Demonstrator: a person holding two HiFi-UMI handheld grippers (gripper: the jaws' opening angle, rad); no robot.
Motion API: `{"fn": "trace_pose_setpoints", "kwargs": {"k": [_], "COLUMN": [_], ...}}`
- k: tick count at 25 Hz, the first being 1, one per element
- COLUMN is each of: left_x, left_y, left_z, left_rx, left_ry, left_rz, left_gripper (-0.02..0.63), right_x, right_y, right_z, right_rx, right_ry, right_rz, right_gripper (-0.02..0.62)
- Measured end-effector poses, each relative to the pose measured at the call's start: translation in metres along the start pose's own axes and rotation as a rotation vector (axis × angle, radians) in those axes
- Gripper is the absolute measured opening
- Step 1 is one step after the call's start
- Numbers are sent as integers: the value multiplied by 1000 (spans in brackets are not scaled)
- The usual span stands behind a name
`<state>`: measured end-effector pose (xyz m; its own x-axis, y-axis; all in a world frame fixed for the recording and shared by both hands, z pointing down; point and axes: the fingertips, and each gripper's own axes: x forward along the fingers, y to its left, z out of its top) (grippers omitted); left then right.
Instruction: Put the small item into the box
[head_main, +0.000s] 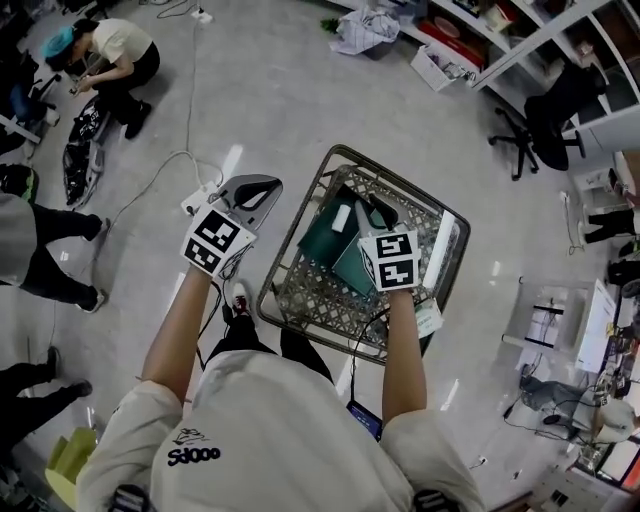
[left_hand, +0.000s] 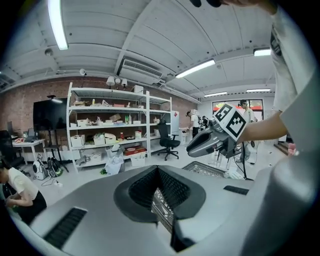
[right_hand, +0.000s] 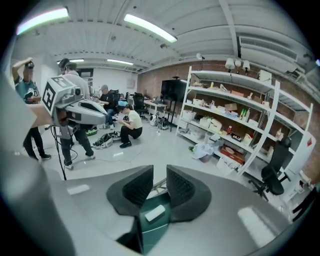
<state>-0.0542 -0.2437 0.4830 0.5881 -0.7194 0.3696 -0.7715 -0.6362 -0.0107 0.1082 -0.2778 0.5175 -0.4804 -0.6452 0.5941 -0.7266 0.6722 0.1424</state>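
Observation:
A wire basket (head_main: 292, 297) stands on the floor in front of me and holds teal boxes (head_main: 322, 240). A small white item (head_main: 342, 217) lies on top of one teal box (right_hand: 148, 231), and it also shows as a pale block (right_hand: 155, 214) in the right gripper view. My right gripper (head_main: 371, 213) hangs over the basket just right of that item. Its jaws stand apart, the gap (right_hand: 159, 175) shows only basket wire and floor, and nothing is pressed between the pads. My left gripper (head_main: 257, 189) hovers outside the basket's left rim, its pads meeting at the tips (left_hand: 158, 170) with nothing held.
A power strip and cables (head_main: 193, 203) lie on the floor left of the basket. People crouch and stand at the far left (head_main: 110, 60). An office chair (head_main: 545, 125) and shelving stand at the upper right, and cluttered equipment (head_main: 590, 400) lines the right edge.

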Motion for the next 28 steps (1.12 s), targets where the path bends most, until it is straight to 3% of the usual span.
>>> {"fn": "trace_pose_setpoints", "kwargs": {"k": [4, 11, 28], "left_x": [-10, -28, -64], "left_y": [5, 20, 0], "left_z": [24, 60, 138], "left_rx": [32, 77, 199], "left_ry": [-41, -84, -224], "left_rz": [2, 27, -9], "left_gripper": [3, 3, 3], "right_x": [-22, -59, -144], "right_y": [-4, -13, -11], "right_z": [30, 76, 139], "right_rx": [-45, -53, -77], "right_ry": [-53, -171, -365], "right_rz": [-79, -143, -215], "right_gripper": [55, 11, 11]}}
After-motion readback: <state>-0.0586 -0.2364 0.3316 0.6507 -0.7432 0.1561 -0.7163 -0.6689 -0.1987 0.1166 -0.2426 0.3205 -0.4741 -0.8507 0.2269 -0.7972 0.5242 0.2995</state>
